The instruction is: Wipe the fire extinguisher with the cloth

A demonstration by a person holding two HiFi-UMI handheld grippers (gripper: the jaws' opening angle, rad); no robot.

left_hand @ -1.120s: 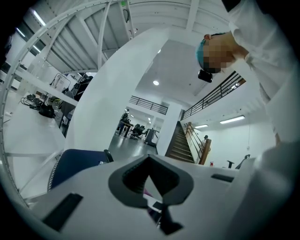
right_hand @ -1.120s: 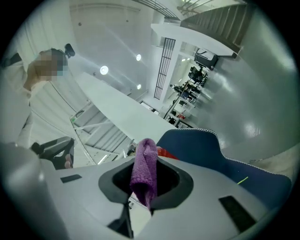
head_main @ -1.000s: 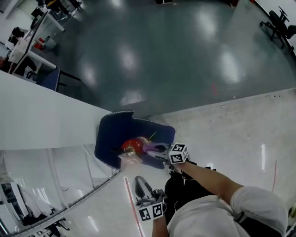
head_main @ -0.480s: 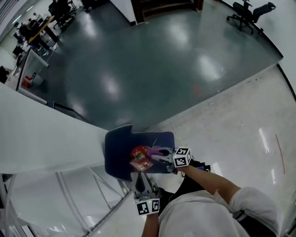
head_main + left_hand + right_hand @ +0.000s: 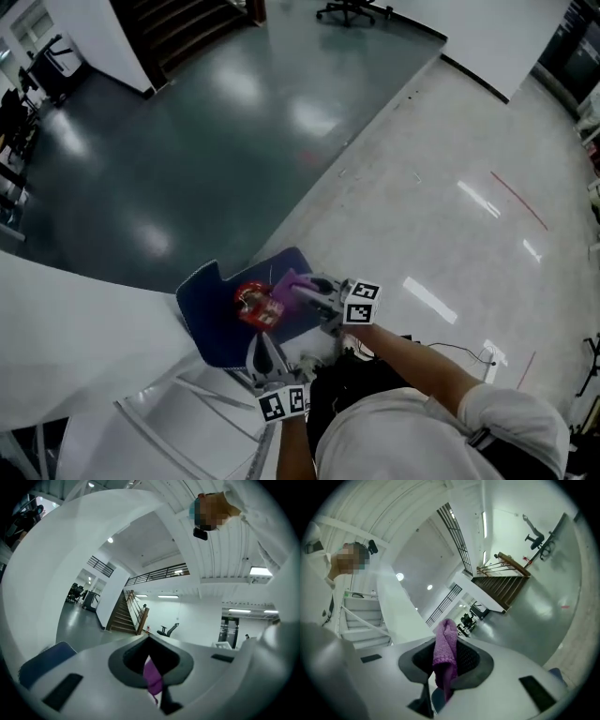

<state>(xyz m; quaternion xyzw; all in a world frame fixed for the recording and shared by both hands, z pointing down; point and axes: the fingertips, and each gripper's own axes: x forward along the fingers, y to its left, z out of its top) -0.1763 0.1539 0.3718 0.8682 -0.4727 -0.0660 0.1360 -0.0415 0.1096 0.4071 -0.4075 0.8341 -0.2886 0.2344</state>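
The red fire extinguisher (image 5: 251, 302) lies on a dark blue pad (image 5: 217, 337) on the floor, low in the head view. My right gripper (image 5: 314, 296) is shut on a purple cloth (image 5: 286, 283), which it holds against the extinguisher's right side. The right gripper view shows that cloth (image 5: 445, 656) pinched between the closed jaws and hanging over them. Just below the extinguisher, my left gripper (image 5: 265, 354) points up at it with its jaws together. A purple strip (image 5: 152, 678) shows at their gap in the left gripper view, and I cannot tell whether it is held.
A white curved wall (image 5: 84, 319) runs along the left, with white railings (image 5: 178, 412) below it. Dark glossy floor (image 5: 187, 141) lies beyond, pale floor (image 5: 450, 216) to the right. Black cables (image 5: 441, 349) trail beside the person's arm. A staircase (image 5: 501, 585) and office chairs stand far off.
The head camera has swung, so the pad and extinguisher now sit lower left. My left gripper has closed in under the extinguisher. The right gripper still holds the cloth against it.
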